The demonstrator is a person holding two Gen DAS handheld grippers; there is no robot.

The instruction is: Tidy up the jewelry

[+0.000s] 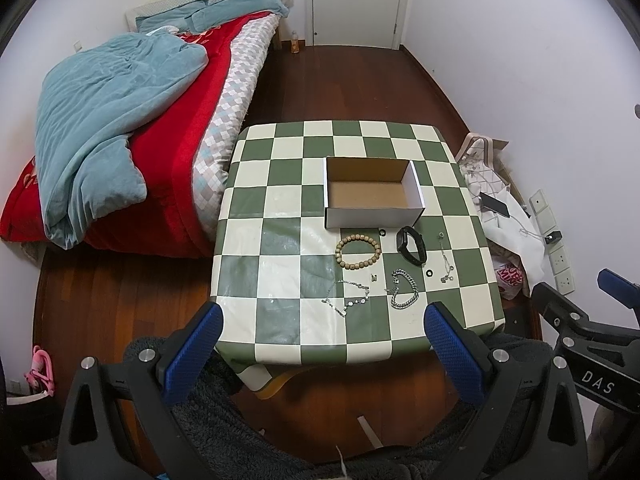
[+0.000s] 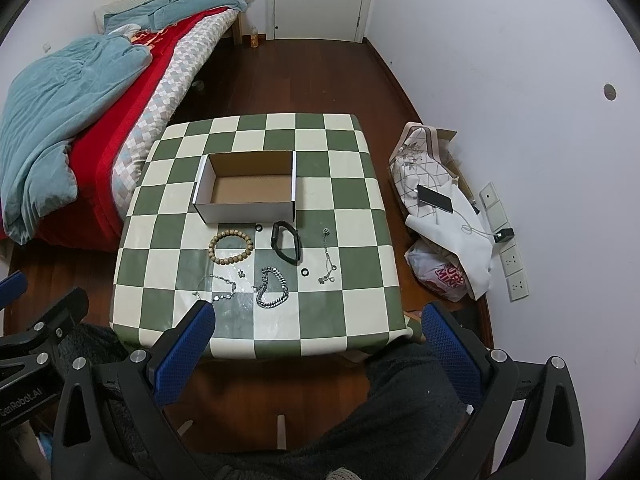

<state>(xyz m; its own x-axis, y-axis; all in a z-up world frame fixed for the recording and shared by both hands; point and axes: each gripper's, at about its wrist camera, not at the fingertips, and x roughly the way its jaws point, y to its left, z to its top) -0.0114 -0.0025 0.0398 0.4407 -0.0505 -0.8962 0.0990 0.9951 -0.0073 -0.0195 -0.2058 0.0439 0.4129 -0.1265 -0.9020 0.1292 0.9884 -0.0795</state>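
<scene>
Both grippers, left gripper (image 1: 322, 316) and right gripper (image 2: 318, 314), hovered with jaws wide apart and empty, near the table's (image 2: 360, 320) front edge. The bead bracelet (image 2: 231, 247), black band (image 2: 286, 242) and silver chain (image 2: 272, 287) lay just in front of the open cardboard box (image 2: 246, 190).

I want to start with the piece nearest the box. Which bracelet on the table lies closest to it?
The black wristband: its upper end lies just in front of the cardboard box. The wooden bead bracelet sits slightly farther, the silver chain bracelet farther still.

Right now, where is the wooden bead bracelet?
In both views the bead bracelet lies flat on the checkered table, just in front of the open box, left of the black band.
</scene>
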